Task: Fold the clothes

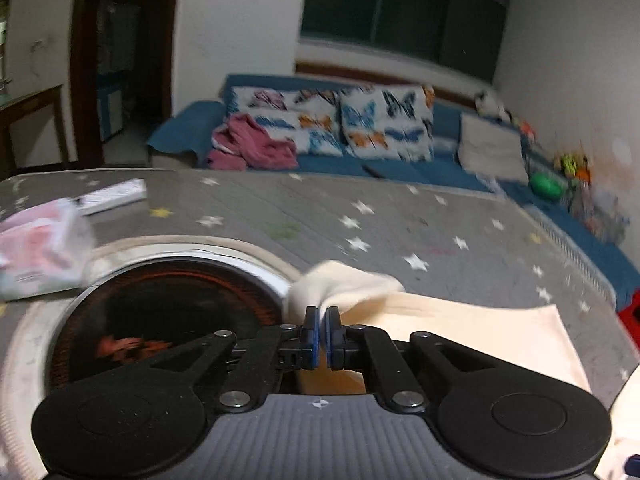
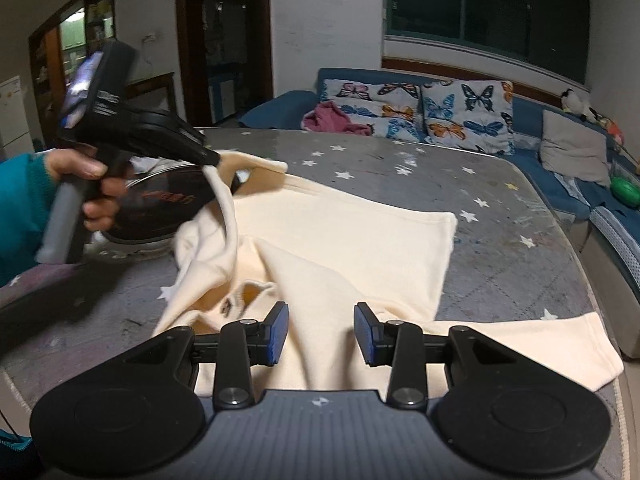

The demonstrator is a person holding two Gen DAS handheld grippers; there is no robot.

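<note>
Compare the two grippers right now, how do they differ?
The left gripper has its jaws shut, while the right gripper has its jaws apart. The left gripper pinches a fold of the cream garment and lifts it off the starry grey cloth; the right gripper holds nothing and only hovers over the garment. Both have blue pads and black linkages.

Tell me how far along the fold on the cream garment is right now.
Early stage. Done: the cream garment is spread on the star-patterned table, partly rumpled. In hand: the left gripper is shut on a fabric edge, lifted near the round black disc. The right gripper is open over the near cloth, gripping nothing. Left: no neat fold visible yet.
</note>
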